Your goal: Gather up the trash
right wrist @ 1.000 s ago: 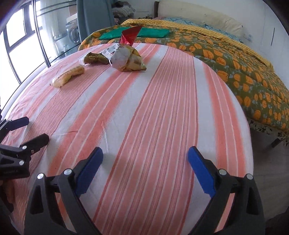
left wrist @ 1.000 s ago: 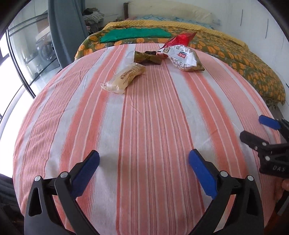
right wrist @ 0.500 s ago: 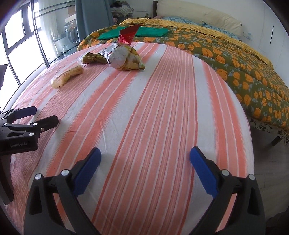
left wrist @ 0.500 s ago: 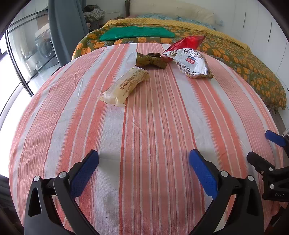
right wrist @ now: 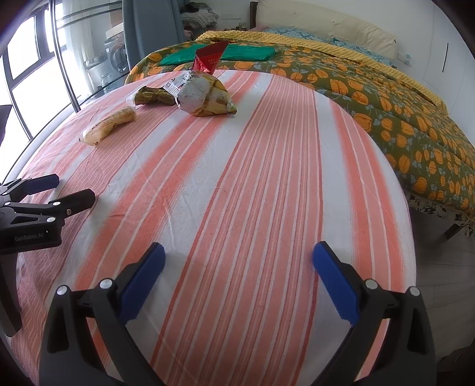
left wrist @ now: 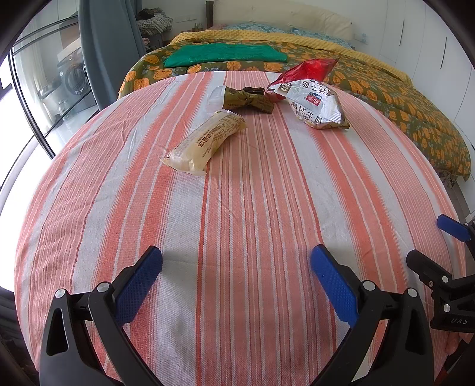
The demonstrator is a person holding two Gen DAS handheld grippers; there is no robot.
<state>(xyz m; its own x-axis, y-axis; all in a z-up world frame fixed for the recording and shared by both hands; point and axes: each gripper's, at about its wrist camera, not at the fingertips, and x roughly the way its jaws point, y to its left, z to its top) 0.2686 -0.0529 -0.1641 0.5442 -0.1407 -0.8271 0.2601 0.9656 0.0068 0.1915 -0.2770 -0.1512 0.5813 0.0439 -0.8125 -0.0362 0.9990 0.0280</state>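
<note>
Both grippers have edged toward the wrappers, the left gripper point(left wrist: 236, 267) and right gripper point(right wrist: 236, 264) wide open and empty, while the yellow wrapper point(left wrist: 204, 144) across the table point(left wrist: 267, 207) could slide away if nudged.

- A home bedroom: a bed point(left wrist: 371, 80) with a pumpkin-print quilt point(right wrist: 386, 98) and pillow point(right wrist: 326, 23).
- A washing machine point(left wrist: 74, 80) stands behind glass doors point(right wrist: 68, 59).
</note>
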